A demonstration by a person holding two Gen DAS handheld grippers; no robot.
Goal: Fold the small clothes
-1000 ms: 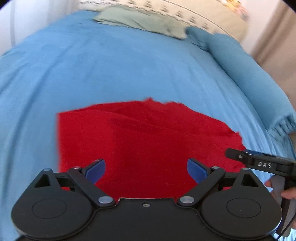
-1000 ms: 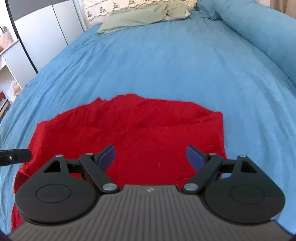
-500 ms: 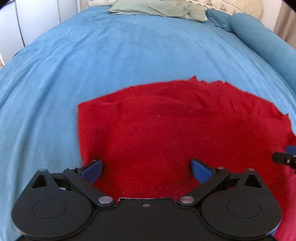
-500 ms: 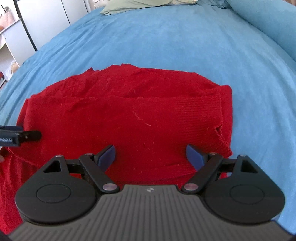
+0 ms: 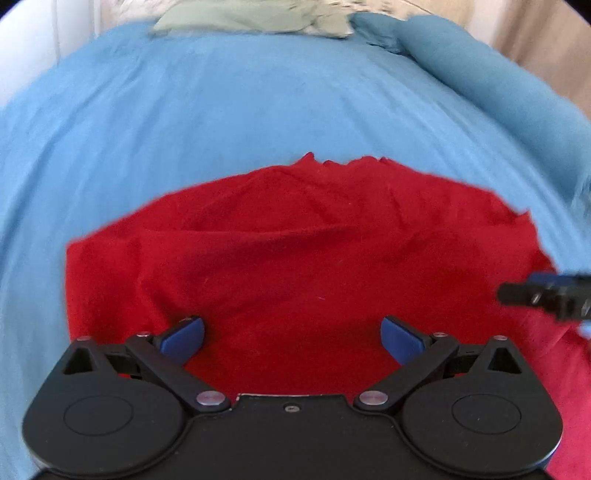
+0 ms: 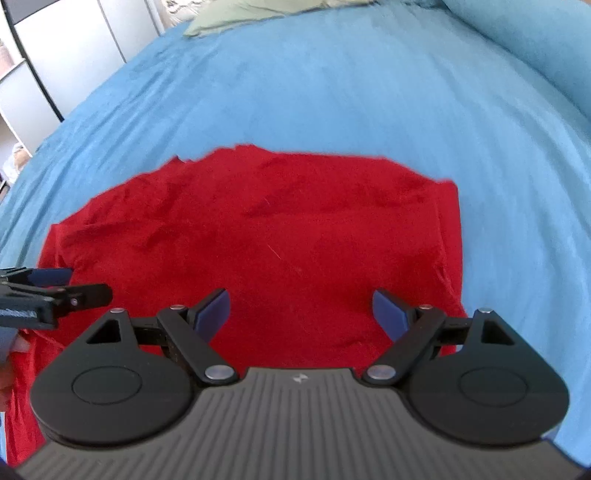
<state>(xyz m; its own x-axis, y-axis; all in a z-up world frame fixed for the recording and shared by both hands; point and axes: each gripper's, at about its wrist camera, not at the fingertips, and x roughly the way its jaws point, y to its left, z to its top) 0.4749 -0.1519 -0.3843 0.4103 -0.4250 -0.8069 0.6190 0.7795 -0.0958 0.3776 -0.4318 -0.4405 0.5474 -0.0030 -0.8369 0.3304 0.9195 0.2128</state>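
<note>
We hold our left hand-held gripper (image 5: pixel 291 341) and right hand-held gripper (image 6: pixel 301 310) over the red sweater (image 5: pixel 295 258), both with fingers wide apart, holding nothing. The sweater lies on the blue bed (image 5: pixel 221 110). A green pillow (image 5: pixel 240 18) sits at 12 o'clock.

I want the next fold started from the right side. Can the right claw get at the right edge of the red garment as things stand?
Probably yes. The right claw is open over the red garment, whose right edge lies bare on the blue bedspread beside it. The left claw is toward the other side.
</note>
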